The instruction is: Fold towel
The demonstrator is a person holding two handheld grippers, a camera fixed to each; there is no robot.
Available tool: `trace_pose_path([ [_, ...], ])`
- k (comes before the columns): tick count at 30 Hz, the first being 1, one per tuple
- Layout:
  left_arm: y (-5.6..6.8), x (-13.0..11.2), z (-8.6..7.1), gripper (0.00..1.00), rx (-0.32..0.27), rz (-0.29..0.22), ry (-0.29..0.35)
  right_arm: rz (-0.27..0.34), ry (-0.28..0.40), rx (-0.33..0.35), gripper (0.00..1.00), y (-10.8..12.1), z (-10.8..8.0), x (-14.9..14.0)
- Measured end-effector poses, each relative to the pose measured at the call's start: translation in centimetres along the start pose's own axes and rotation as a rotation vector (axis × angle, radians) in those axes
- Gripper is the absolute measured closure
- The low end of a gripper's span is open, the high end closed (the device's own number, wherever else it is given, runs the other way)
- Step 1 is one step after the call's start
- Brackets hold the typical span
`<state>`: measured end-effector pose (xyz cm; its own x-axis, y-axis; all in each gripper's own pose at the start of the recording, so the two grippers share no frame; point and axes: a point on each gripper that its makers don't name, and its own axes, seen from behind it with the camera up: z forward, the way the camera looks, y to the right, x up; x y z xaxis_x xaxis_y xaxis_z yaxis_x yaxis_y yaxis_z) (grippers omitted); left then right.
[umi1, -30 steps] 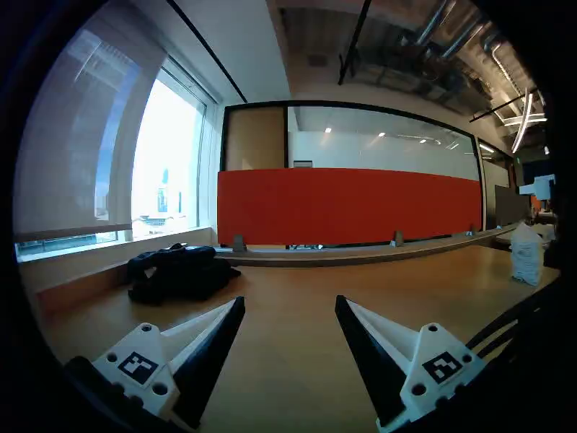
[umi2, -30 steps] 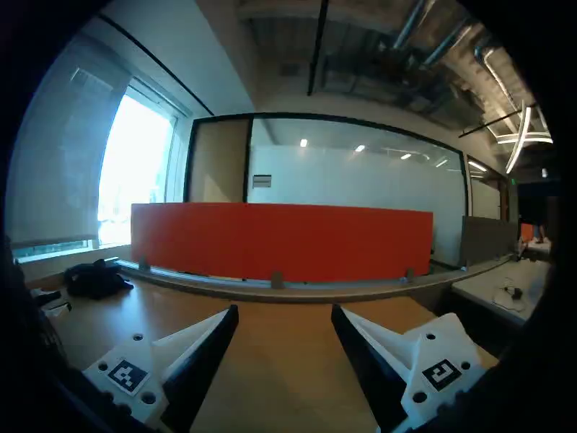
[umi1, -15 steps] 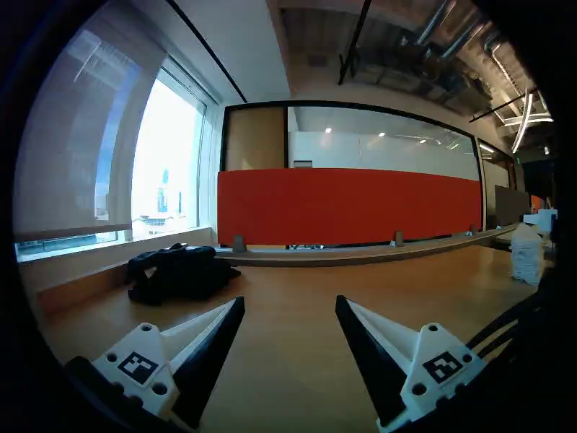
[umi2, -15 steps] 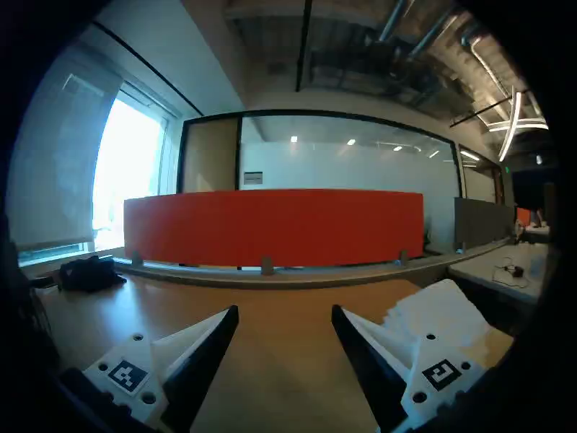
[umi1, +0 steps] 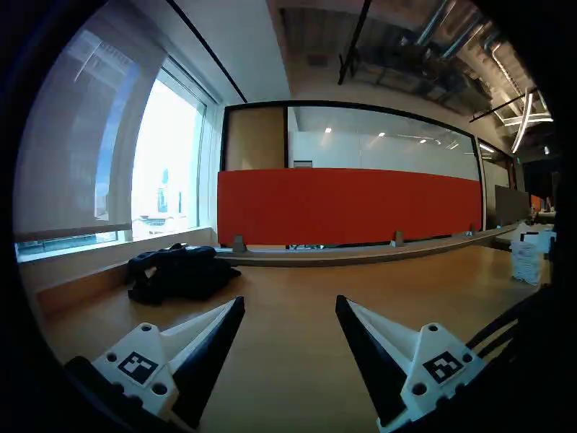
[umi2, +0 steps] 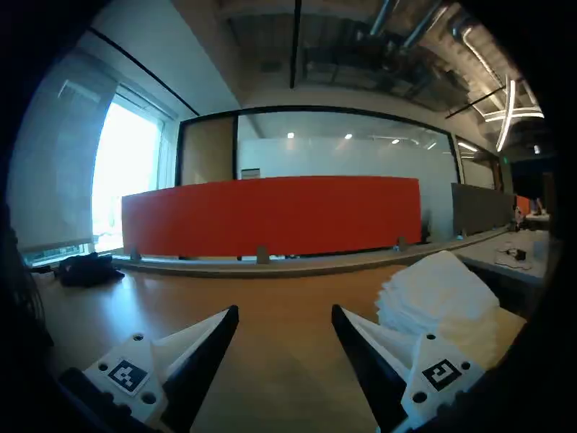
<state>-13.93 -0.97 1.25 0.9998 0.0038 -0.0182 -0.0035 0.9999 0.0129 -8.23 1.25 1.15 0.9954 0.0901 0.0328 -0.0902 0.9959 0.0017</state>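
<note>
- Since the earlier frame, the stack of white towels [umi2: 440, 296] is brought further into the right gripper view, from the right edge towards the middle; the left gripper view is hardly altered.
- At the far left, a dark bundle [umi1: 180, 270] is seen lying on the wooden desk [umi1: 288, 289] below the window [umi1: 166, 173].
- The left gripper [umi1: 288, 325] is held spread wide over bare desk, with nothing between its fingers.
- The right gripper [umi2: 285, 325] is likewise spread wide and empty.
- The towels are found on the desk just beyond the right gripper's right finger; whether they are touched cannot be told.
- The towels are judged soft, light and limp, so sagging is to be expected when one is lifted. A single top layer is best pinched at a corner or along an edge, so that the layers beneath are not dragged along.
- At the far right of the left gripper view a pale stack [umi1: 529, 260] is seen; whether it is the same pile cannot be told.
</note>
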Motion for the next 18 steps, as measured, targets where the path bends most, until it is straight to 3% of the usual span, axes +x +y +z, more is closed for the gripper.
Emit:
trace_pose_path([
  [18, -0.01, -0.06, -0.02, 0.06, 0.0, 0.0, 0.0, 0.001, 0.011, -0.008, 0.0, 0.56, -0.32, -0.85],
])
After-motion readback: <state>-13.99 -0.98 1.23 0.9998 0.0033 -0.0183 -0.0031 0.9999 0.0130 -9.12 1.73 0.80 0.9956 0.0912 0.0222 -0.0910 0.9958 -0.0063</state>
